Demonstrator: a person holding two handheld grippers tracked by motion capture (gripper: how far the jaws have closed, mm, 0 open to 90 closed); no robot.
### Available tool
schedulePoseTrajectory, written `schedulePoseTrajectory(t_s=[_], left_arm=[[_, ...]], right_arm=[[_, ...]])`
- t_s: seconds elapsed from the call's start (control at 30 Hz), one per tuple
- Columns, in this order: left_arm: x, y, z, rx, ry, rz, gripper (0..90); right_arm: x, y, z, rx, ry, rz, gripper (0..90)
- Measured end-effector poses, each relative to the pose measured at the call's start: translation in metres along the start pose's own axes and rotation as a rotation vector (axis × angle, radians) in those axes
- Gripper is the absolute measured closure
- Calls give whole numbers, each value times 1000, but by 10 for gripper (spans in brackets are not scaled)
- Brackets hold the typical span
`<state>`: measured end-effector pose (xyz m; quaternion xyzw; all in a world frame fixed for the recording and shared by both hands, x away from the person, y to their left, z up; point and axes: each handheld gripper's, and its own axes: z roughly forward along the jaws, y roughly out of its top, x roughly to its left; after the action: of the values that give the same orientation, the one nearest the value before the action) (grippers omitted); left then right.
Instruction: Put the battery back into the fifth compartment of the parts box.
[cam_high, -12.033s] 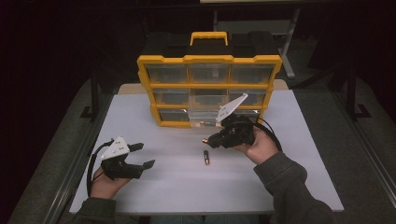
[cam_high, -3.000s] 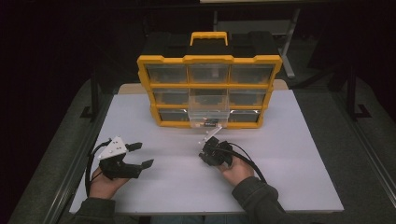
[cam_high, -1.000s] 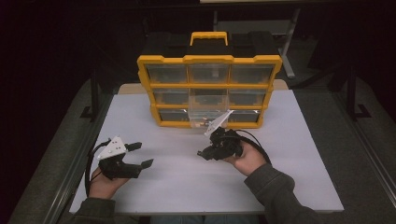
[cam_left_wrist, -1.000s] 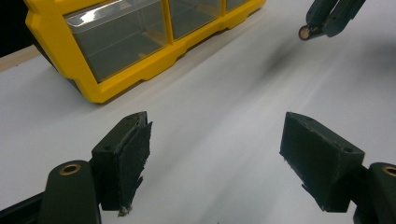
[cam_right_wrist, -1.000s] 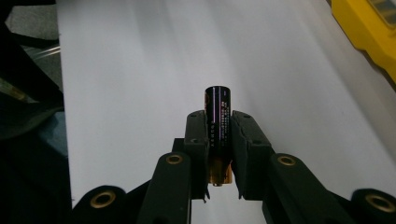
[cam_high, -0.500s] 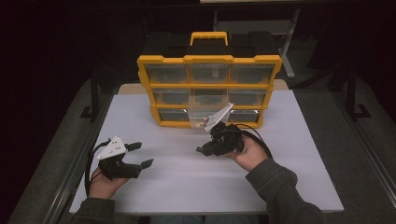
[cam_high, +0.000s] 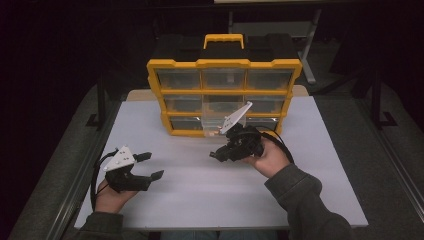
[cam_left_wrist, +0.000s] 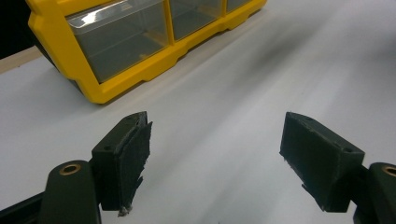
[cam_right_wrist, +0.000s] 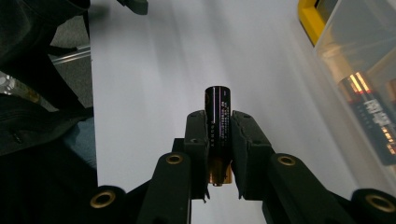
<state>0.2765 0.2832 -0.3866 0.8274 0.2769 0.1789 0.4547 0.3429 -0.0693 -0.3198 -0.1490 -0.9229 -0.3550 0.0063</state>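
Note:
A yellow organizer (cam_high: 223, 95) with clear drawers stands at the back of the white table (cam_high: 200, 190). Its bottom middle drawer (cam_high: 216, 123) is pulled out, and another battery (cam_right_wrist: 371, 116) lies inside it. My right gripper (cam_high: 216, 155) hovers just in front of that drawer, shut on a black and copper battery (cam_right_wrist: 217, 116) that sticks out past its fingertips. My left gripper (cam_high: 150, 165) rests at the front left, open, with nothing between its pads (cam_left_wrist: 133, 149). The organizer's bottom left drawer (cam_left_wrist: 119, 37) lies ahead of it.
The table's left edge (cam_high: 85, 170) drops to a dark floor with a metal frame. A sleeve (cam_high: 305, 205) comes in from the bottom right. A bare white surface lies between the two grippers.
My right gripper has picked the battery up off the table and carried it back towards the open drawer. The left gripper has stayed in place.

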Motion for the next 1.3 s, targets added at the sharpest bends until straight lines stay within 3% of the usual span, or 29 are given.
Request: schedulePoseTrajectory(t_s=[0.07, 0.3, 0.43, 0.5, 1.2, 1.3], left_arm=[[0, 0, 0, 0, -1, -2, 234], [0, 0, -1, 4, 2, 5, 234], [-1, 0, 0, -2, 0, -4, 234], [-1, 0, 0, -12, 1, -9, 234], [0, 0, -1, 1, 2, 0, 234], [-1, 0, 0, -11, 1, -14, 234]], right_arm=[[1, 2, -4, 11, 5, 18, 759], [1, 12, -16, -3, -17, -19, 759], [1, 17, -20, 3, -15, -12, 758], [0, 19, -22, -7, -25, -30, 759], [-11, 41, -51, -44, -58, -31, 759], [-13, 45, -55, -43, -61, -29, 759]])
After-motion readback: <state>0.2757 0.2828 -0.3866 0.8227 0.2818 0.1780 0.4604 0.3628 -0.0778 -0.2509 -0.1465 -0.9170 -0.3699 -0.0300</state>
